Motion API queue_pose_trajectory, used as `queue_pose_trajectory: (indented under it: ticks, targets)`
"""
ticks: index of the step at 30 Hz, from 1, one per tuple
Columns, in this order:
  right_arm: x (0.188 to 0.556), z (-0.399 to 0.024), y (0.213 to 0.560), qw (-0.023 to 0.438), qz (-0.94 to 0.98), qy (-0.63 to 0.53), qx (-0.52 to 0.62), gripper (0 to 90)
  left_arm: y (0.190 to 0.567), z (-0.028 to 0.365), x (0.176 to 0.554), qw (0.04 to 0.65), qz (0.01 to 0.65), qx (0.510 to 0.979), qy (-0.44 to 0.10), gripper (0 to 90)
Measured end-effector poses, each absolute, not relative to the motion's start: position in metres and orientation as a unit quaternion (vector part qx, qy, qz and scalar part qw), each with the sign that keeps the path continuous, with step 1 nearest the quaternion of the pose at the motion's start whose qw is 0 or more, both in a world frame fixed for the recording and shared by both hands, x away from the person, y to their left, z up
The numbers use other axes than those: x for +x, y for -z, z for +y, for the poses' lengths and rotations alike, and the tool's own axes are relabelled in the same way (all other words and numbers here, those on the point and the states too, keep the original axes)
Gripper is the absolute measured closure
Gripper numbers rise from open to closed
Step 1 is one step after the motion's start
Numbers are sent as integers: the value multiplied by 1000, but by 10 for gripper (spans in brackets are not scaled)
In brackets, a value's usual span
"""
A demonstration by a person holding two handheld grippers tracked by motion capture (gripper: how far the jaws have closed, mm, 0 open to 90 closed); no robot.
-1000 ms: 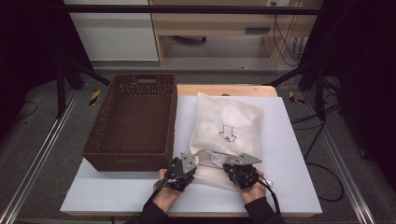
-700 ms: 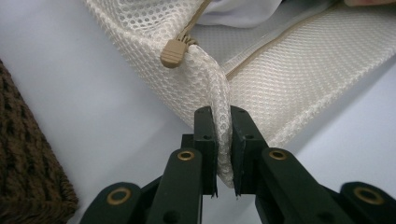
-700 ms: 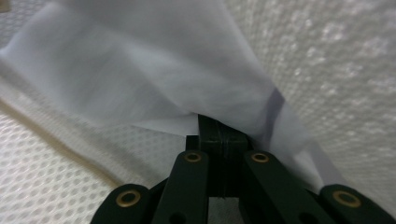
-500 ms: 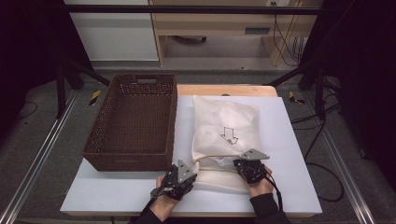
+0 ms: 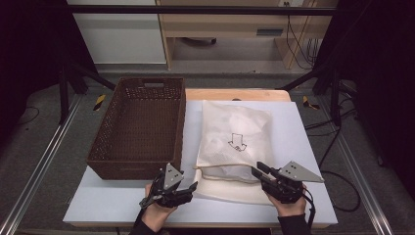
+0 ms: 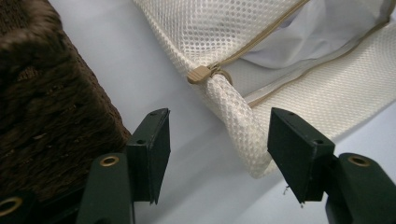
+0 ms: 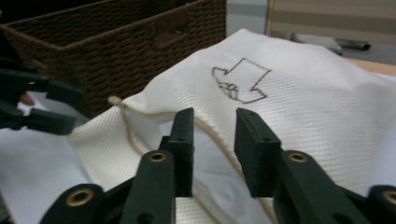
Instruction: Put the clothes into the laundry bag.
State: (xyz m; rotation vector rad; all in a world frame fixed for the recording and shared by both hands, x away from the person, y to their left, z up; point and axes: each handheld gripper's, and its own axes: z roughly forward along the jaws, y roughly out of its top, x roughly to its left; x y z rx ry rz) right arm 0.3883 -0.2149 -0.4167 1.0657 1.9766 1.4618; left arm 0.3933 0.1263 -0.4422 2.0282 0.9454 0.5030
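A cream mesh bag (image 5: 236,139) with a drawn arrow lies on the white table (image 5: 306,147), its zipped mouth toward me and gaping a little. My left gripper (image 5: 192,189) sits at the bag's near left corner, and its jaws have just been opening. In the left gripper view the left gripper (image 6: 217,123) is open, with the bag's rolled corner (image 6: 233,116) and tan zip pull (image 6: 200,74) lying loose ahead of the pads. My right gripper (image 5: 258,170) hovers over the near right edge. Its jaws have also just been opening, and the right gripper (image 7: 215,116) stands open over the mesh bag (image 7: 299,93).
A brown wicker basket (image 5: 139,125) stands empty to the left of the bag, its near corner (image 6: 42,107) close to my left jaw. A wooden board (image 5: 235,94) lies behind the bag. The table's front edge runs just under both hands.
Both grippers were shut at the bag's near edge and have let go. The left hand slid left and back, and the right hand rose and moved right.
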Motion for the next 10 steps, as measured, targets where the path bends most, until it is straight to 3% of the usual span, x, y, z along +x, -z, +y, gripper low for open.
queue_pose_trajectory:
  ticks: [7, 10]
  targets:
    - [402, -233, 425, 250, 703, -516, 421, 386, 441, 138, 386, 434, 346, 810, -189, 337]
    - [405, -240, 430, 247, 702, -510, 432, 368, 440, 143, 384, 441, 338, 810, -188, 326]
